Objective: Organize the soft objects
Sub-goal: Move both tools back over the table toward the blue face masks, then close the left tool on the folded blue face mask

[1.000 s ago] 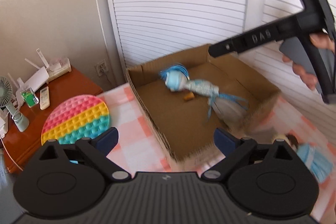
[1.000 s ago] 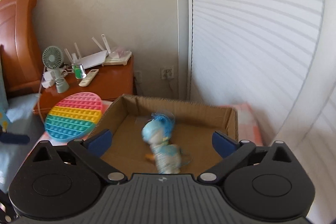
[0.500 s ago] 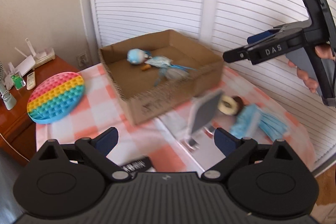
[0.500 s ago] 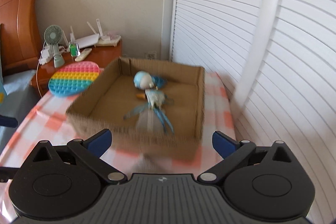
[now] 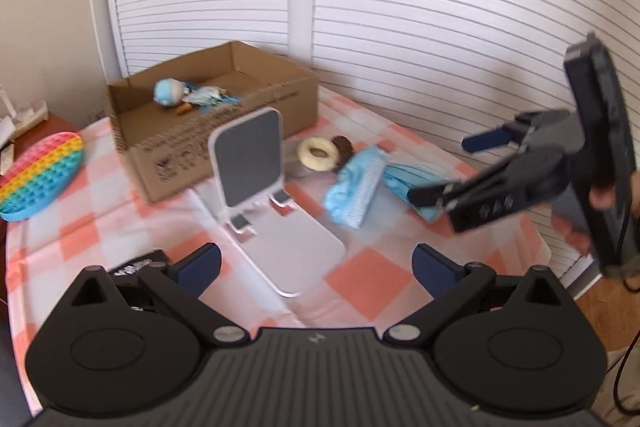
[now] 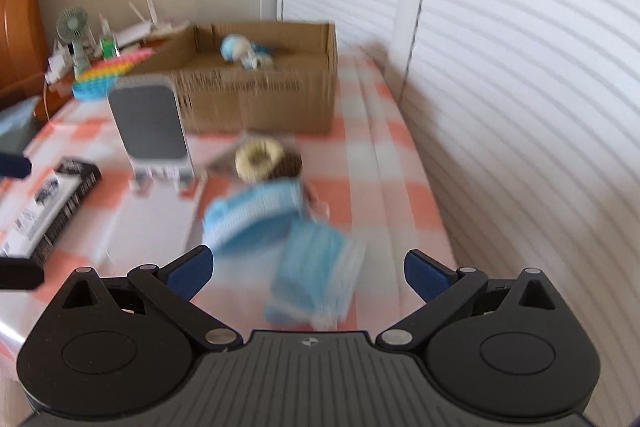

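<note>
A blue plush toy (image 5: 172, 93) (image 6: 236, 49) lies inside the open cardboard box (image 5: 168, 155) (image 6: 256, 99) at the far end of the checked table. A doll in a blue dress (image 5: 356, 191) (image 6: 256, 207), with a cream ring hat (image 5: 316, 153) (image 6: 258, 155), lies on the cloth nearer to me. My left gripper (image 5: 316, 263) hangs open and empty above the near table edge. My right gripper (image 6: 306, 269) (image 5: 452, 167) is open too, hovering just over the doll's skirt, with nothing between its fingers.
A white and grey phone stand (image 5: 248, 163) (image 6: 150, 123) stands in front of the box. A rainbow pop-it disc (image 5: 36, 175) (image 6: 108, 75) lies at the left, a black carton (image 6: 52, 211) near the left edge. Louvred doors (image 5: 440, 7) close off the right side.
Both grippers have drawn back from the box toward the near end of the table. The doll and phone stand have come into view. The right gripper has dropped lower.
</note>
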